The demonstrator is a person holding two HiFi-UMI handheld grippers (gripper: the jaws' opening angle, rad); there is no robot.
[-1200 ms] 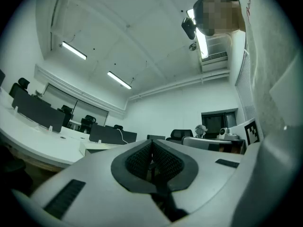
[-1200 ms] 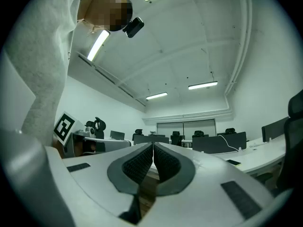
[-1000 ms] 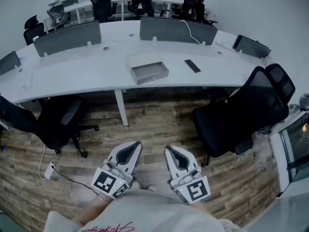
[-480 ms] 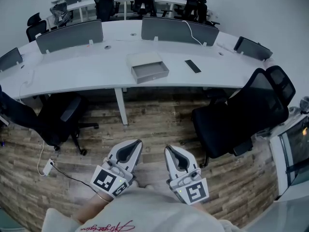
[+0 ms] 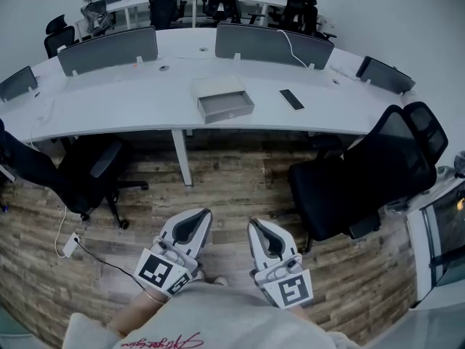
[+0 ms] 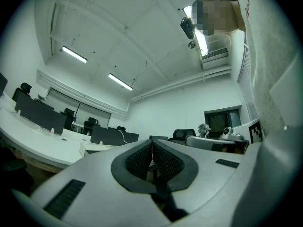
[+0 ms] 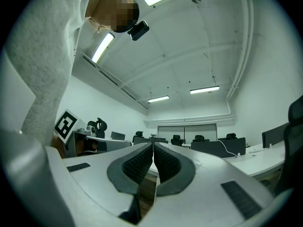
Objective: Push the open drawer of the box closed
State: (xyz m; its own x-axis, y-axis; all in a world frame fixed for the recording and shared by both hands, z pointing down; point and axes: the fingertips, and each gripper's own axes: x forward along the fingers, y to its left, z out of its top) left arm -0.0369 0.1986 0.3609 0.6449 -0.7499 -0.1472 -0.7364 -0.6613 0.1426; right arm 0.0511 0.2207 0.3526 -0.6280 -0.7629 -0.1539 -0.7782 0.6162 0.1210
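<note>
Wood-plank flooring point(image 5: 240, 187) in brown strips runs between me and the long curved white desk point(image 5: 109, 107), whose top looks smooth and matte. Grey divider panels point(image 5: 109, 49) stand upright behind the box. The flat, pale grey rectangular box point(image 5: 216, 88) lies on that desk. Its shallow grey drawer point(image 5: 227, 108) juts from the box's near side toward me, seemingly empty, its front a plain flat panel. A thin black slab of a phone point(image 5: 291, 99) lies to the right of the box, apart from it. A black padded office chair point(image 5: 363, 173) stands nearer me and to the right of the box.

My left tongs point(image 5: 197, 220) and my right tongs point(image 5: 259, 230) hang side by side low over the floor, well short of the box, both pointing roughly toward it. Each gripper view shows ribbed dark rubber pads pressed together with nothing between them, set in smooth grey plastic shells.

I judge the push not yet begun: the drawer stands well out and I am only approaching. The next move calls for reaching the desk, setting one closed tip squarely on the middle of the drawer front, and pushing straight along the drawer's run. The box looks light and may slide on the slick top unless the other tongs braces its far side.
</note>
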